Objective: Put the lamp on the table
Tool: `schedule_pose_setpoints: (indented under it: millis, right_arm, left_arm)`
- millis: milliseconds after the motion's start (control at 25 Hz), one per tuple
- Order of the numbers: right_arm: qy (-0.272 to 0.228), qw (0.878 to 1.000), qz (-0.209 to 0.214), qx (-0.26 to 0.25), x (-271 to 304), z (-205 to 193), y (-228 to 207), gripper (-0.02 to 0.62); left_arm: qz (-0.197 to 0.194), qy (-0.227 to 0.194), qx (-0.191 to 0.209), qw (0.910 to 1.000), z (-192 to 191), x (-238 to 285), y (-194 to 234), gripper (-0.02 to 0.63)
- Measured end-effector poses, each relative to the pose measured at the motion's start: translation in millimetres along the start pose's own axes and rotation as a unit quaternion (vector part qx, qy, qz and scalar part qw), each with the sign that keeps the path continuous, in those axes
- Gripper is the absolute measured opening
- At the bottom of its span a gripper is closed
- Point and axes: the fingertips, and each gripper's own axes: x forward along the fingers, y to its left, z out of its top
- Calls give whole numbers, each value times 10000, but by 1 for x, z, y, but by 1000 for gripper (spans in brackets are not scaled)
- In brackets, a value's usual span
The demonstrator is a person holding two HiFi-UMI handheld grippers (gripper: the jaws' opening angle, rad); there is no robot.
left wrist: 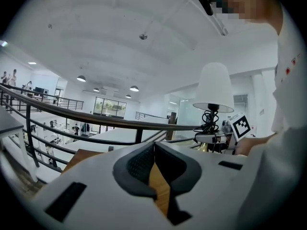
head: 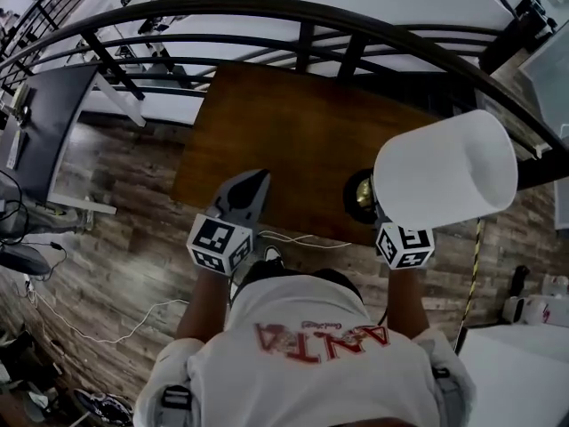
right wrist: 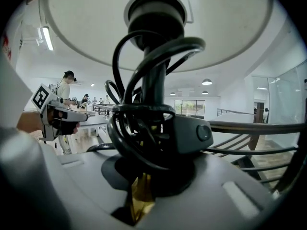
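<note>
The lamp has a white shade [head: 444, 172] and a brass base [head: 359, 196], which sits over the front right part of the brown wooden table [head: 267, 132]. I cannot tell whether the base touches the top. My right gripper [head: 380, 217] is shut on the lamp's stem, its jaws mostly hidden under the shade. In the right gripper view, a coiled black cable [right wrist: 144, 123] wraps the stem between the jaws of the right gripper [right wrist: 146, 178], below the shade [right wrist: 158, 28]. My left gripper [head: 252, 185] hovers shut and empty over the table's front edge. The left gripper view shows the left gripper [left wrist: 154, 150] with the lamp [left wrist: 213, 87] to its right.
A black curved railing [head: 293, 12] runs just beyond the table's far edge. A white cable [head: 302, 238] lies on the wood floor by the person's feet. A dark desk [head: 44, 123] stands at left. A white surface [head: 516, 372] is at lower right.
</note>
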Motion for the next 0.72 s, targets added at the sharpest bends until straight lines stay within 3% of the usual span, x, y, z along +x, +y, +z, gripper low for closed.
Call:
schedule_pose_setpoints:
  millis: [200, 440, 720]
  right_arm:
    - [115, 9998, -109, 108, 28, 5, 7, 52]
    - [279, 9995, -57, 116, 41, -3, -7, 52]
    - [367, 9992, 92, 143, 87, -15, -48, 52]
  left_arm:
    - [-47, 94, -117, 9999, 0, 14, 40, 9]
    - [-154, 291, -277, 9991, -12, 44, 34, 9]
    - [1, 327, -236, 9992, -6, 86, 38, 9]
